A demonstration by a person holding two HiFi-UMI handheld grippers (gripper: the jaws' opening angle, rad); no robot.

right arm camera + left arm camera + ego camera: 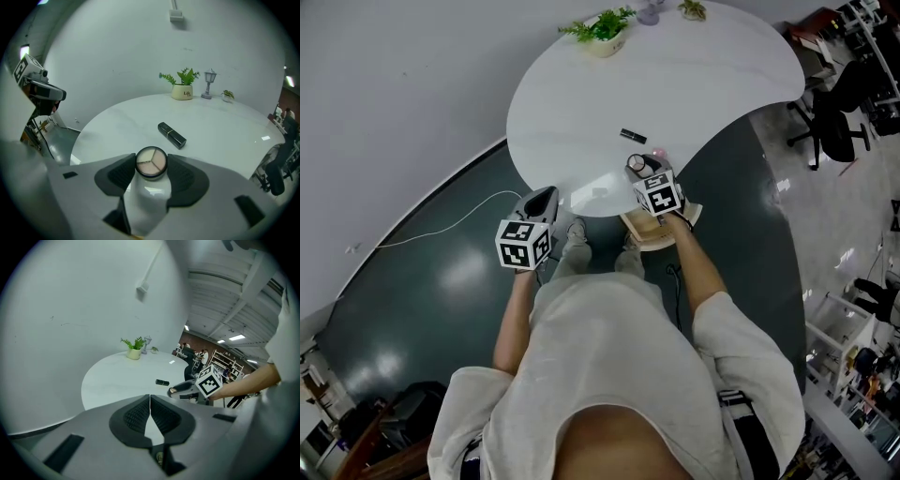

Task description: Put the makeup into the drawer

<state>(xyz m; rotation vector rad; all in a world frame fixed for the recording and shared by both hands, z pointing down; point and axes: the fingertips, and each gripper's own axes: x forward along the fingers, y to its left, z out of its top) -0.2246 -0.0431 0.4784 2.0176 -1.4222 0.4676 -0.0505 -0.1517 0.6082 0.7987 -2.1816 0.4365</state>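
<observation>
While the white round table (703, 84) filled most of each view, the work sat at its near edge. There the right gripper (151, 169) had its pads clamped on either side of a round compact (151, 161), which seemed to rest flat on the tabletop. The left gripper (150, 401) hung off the table's edge with its jaws closed on nothing, so it looked free to deal with the drawer. No drawer showed plainly; whether the wooden piece (661, 232) below the right hand was part of one could not be told. The hold lay only at the pad tips, so a sound lift would probably have been straight up, with even squeeze and the disc kept level, since a shallow hard rim could squirt out. A black lipstick tube (172, 135) lay apart from the compact, farther in on the table, likely the next item. The compact itself was a low disc with a dark rim, its face showing three wedges of cream, pink and beige.
</observation>
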